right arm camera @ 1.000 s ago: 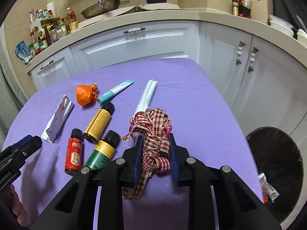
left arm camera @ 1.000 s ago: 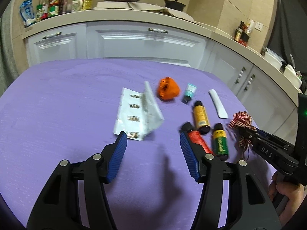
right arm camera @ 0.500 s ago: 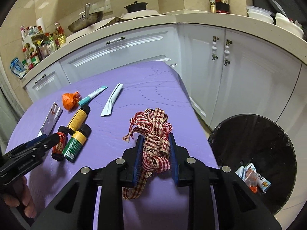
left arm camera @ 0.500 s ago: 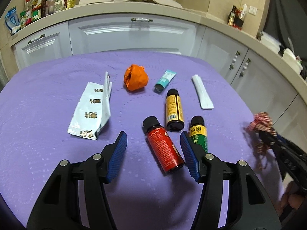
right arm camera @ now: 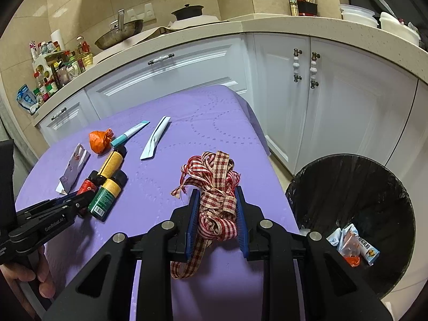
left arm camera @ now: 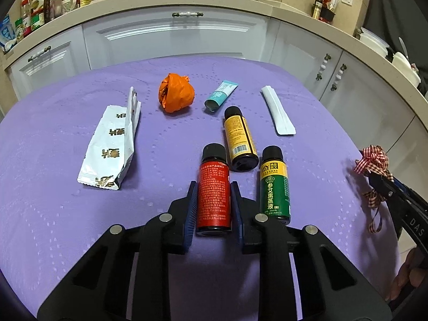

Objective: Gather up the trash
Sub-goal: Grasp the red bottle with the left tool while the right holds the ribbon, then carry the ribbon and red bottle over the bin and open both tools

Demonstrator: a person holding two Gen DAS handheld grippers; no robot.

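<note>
The left gripper (left arm camera: 214, 200) is closing its jaws around the red-labelled bottle (left arm camera: 214, 195) lying on the purple table (left arm camera: 53, 214). The right gripper (right arm camera: 216, 214) clamps a checked ribbon (right arm camera: 214, 187); the black bin (right arm camera: 355, 214) sits at its three o'clock.

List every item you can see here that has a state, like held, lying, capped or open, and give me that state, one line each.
Left gripper: jaws closing around the red bottle.
Red bottle: capped, lying on the purple cloth, between the pads.
Right gripper: shut on the plaid ribbon.
Plaid ribbon: bunched, held.
Green bottle: capped, lying.
Yellow bottle: capped, lying.
Orange bag: crumpled.
Silver wrapper: torn open, flattened.
Bin: open, lined, holding wrappers.
</note>
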